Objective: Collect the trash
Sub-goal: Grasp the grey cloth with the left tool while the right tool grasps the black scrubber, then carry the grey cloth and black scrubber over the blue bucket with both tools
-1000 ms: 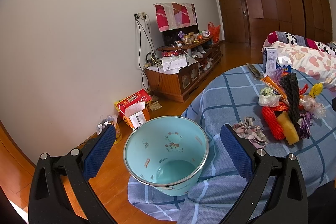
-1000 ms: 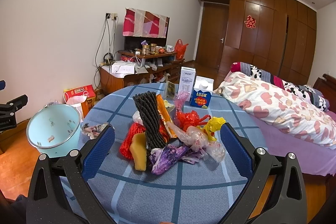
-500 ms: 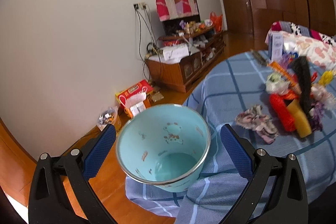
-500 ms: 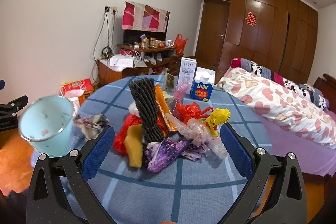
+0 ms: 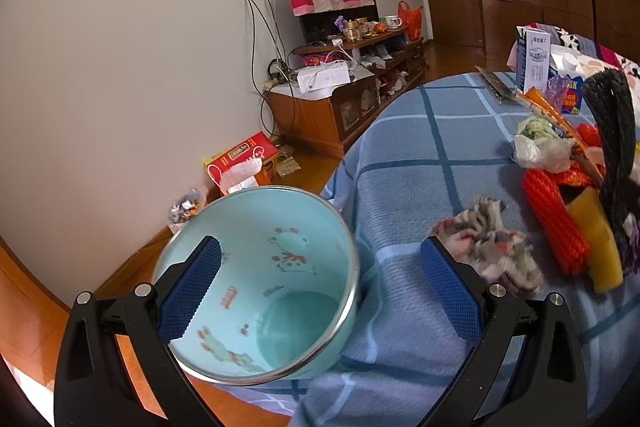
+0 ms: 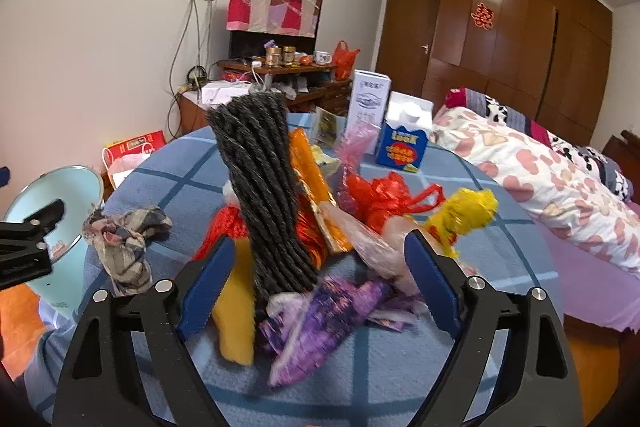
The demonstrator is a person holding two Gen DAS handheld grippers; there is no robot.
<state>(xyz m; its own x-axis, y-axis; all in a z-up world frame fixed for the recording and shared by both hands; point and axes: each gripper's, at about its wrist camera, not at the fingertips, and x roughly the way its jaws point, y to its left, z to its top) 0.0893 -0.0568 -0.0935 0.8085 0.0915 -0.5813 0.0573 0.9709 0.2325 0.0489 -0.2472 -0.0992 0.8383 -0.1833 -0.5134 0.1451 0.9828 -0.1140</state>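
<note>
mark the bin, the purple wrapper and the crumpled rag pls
light blue bin [image 5: 296, 291], left wrist view, on its inner wall.
purple wrapper [image 6: 320, 323], right wrist view, mid-body.
crumpled rag [image 6: 124, 247], right wrist view, centre of the bundle.

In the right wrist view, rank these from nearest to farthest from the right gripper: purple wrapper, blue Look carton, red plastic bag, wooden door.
From the right gripper:
1. purple wrapper, on the cloth between the fingers.
2. red plastic bag, mid-table, slightly right.
3. blue Look carton, at the table's far edge.
4. wooden door, across the room.
</note>
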